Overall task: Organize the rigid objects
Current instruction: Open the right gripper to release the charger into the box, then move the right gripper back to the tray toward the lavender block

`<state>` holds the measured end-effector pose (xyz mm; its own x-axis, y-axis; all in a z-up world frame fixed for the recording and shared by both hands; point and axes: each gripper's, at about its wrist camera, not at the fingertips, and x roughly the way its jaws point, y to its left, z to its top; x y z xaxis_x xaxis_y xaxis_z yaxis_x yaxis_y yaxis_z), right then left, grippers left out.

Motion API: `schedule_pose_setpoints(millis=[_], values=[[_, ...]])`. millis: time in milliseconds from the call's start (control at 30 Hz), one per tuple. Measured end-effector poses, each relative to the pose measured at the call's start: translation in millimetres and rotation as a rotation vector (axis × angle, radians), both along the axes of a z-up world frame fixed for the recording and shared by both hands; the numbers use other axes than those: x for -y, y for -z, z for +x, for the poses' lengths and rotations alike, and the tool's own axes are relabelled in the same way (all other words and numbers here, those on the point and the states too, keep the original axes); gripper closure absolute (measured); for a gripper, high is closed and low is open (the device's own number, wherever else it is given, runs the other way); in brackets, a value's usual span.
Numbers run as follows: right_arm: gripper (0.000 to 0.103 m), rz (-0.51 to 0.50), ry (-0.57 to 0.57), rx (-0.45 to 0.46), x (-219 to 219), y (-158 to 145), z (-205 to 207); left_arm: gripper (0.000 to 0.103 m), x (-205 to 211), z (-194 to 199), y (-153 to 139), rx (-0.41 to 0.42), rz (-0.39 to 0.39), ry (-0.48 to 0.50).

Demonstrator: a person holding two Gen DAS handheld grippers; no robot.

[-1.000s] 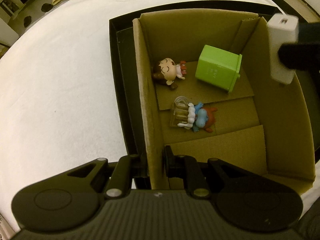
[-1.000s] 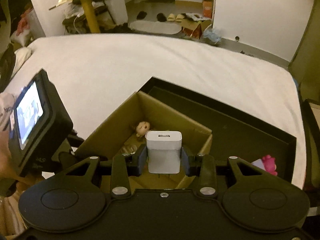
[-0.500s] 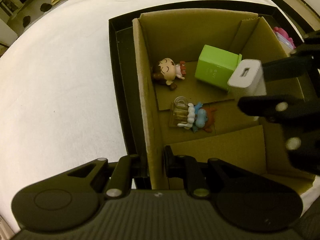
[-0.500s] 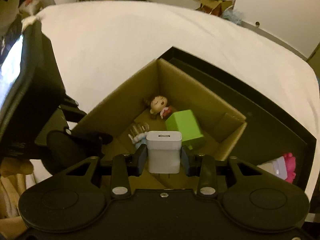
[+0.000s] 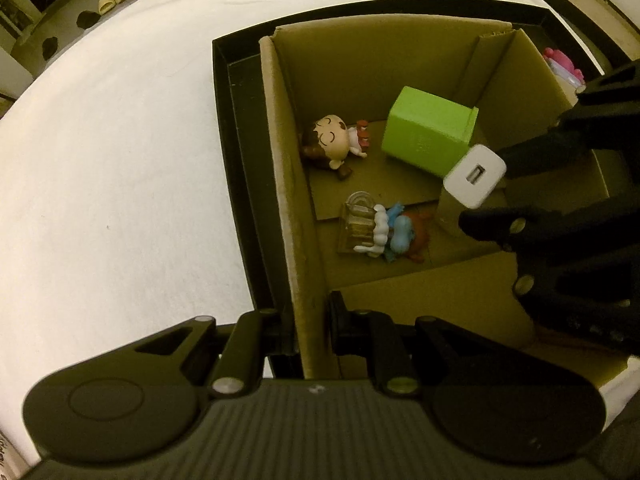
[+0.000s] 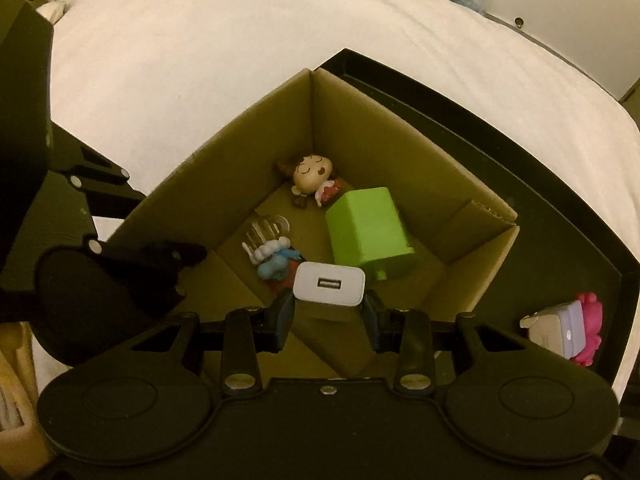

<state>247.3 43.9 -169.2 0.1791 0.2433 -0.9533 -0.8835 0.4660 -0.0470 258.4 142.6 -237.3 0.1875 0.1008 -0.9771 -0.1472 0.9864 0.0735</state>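
A white-sheeted bed (image 6: 208, 52) fills the background, and on it lies a shallow black tray (image 6: 568, 216) with my open cardboard box (image 5: 288, 200) standing inside it. My left gripper (image 5: 312, 320) is clamped on the box's near left wall, one finger outside the cardboard and one inside. My right gripper (image 6: 329, 312) hangs over the box's interior, its two fingers closed tight on a white USB charger (image 6: 329, 283), which is held clear above the box floor with its USB port facing the camera; in the left wrist view the same charger (image 5: 475, 176) sits just in front of the green block.

On the box floor, a green plastic block (image 6: 366, 232) lies on its side toward the far right corner. Near the far left corner a small doll with a big head and brown hair (image 5: 332, 142) lies on its back, just beside the green block in the right wrist view. Closer to me, a blue-and-red figurine (image 5: 404, 234) lies touching a small clear plastic piece (image 5: 358, 216).

Outside the box, on the tray's right side, a pink toy (image 6: 588, 324) rests beside a small pale lilac block (image 6: 554, 330); whether the two touch I cannot tell.
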Motion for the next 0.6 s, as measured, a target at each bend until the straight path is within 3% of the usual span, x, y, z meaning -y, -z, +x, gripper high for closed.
schedule_pose_setpoints(millis=[600], values=[[0.063, 0.193, 0.109, 0.027, 46.9, -61.8, 21.4, 0.090, -1.1, -0.1, -0.3, -0.001, 0.003, -0.009]])
